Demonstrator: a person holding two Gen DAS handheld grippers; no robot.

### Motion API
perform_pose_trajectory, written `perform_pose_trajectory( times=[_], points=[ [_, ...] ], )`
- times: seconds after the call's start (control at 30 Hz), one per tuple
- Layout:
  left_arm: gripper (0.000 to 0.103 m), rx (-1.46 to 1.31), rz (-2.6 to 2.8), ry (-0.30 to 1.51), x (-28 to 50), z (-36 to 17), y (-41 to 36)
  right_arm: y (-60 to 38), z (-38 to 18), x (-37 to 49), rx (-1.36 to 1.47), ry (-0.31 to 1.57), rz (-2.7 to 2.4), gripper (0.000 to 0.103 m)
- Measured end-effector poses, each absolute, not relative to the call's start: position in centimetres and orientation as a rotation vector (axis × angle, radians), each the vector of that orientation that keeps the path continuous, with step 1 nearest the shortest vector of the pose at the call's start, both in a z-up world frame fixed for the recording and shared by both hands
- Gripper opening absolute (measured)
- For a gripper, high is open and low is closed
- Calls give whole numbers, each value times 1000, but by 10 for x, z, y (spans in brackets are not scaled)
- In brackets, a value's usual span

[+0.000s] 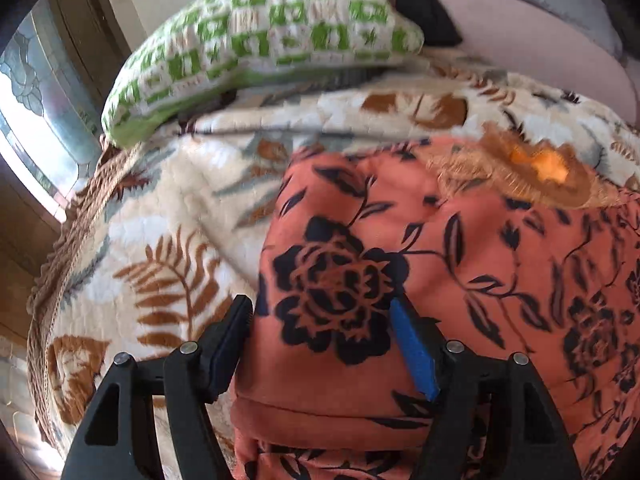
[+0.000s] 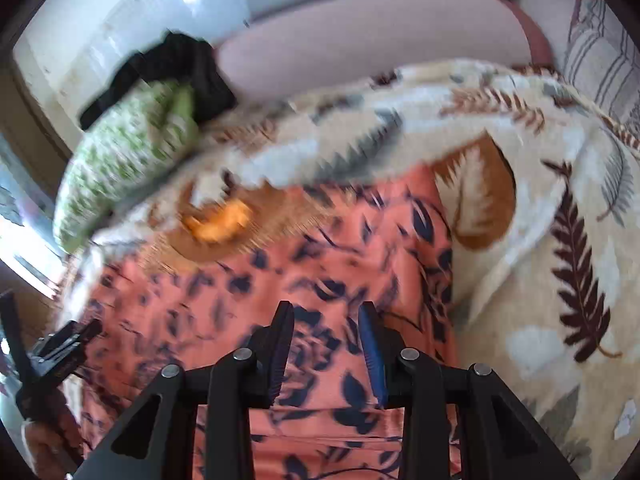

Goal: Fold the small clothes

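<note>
Fold barely started: rust floral garment mostly spread on fern-print blanket, left gripper wide open, right gripper part-open, both empty, 6 o'clock.

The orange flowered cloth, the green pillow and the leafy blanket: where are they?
Orange flowered cloth point(image 1: 460, 280): left wrist view, flat middle beside the big rose.
Green pillow point(image 1: 256, 36): left wrist view, its patterned top face.
Leafy blanket point(image 2: 560, 320): right wrist view, on a dark fern print.
</note>
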State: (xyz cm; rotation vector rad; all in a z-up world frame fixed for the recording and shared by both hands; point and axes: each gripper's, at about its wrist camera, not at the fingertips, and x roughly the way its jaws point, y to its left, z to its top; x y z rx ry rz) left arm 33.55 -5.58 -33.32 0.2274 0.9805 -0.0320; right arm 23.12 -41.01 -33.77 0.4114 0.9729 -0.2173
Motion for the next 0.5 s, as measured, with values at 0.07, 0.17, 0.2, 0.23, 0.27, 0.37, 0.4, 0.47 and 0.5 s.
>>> perform_pose_trajectory(
  times=[0.07, 0.17, 0.2, 0.23, 0.27, 0.37, 0.4, 0.47, 0.5],
  points=[
    [75, 147, -36, 986, 336, -327, -44, -425, -353, 232, 455, 996, -229, 15],
    [74, 86, -43, 876, 329, -307, -39, -436, -327, 224, 514, 898, -217, 18],
    [74, 80, -50, 847, 327, -301, -40, -437, -317, 220, 514, 834, -203, 21],
    [74, 77, -68, 835, 326, -298, -42, -437, -311, 218, 508, 793, -196, 21],
    [75, 88, -80, 840, 326, -300, -46, -437, -311, 221, 508, 780, -193, 21],
    [75, 198, -37, 954, 336, -327, -58, -444, -351, 246, 505, 945, -220, 19],
    [75, 201, -38, 966, 336, -332, -58, -449, -357, 246, 538, 920, -215, 18],
    [75, 180, -45, 925, 330, -322, -54, -457, -344, 242, 621, 878, -218, 19],
    [75, 167, -62, 897, 325, -316, -53, -457, -335, 236, 650, 850, -204, 23]
  ],
)
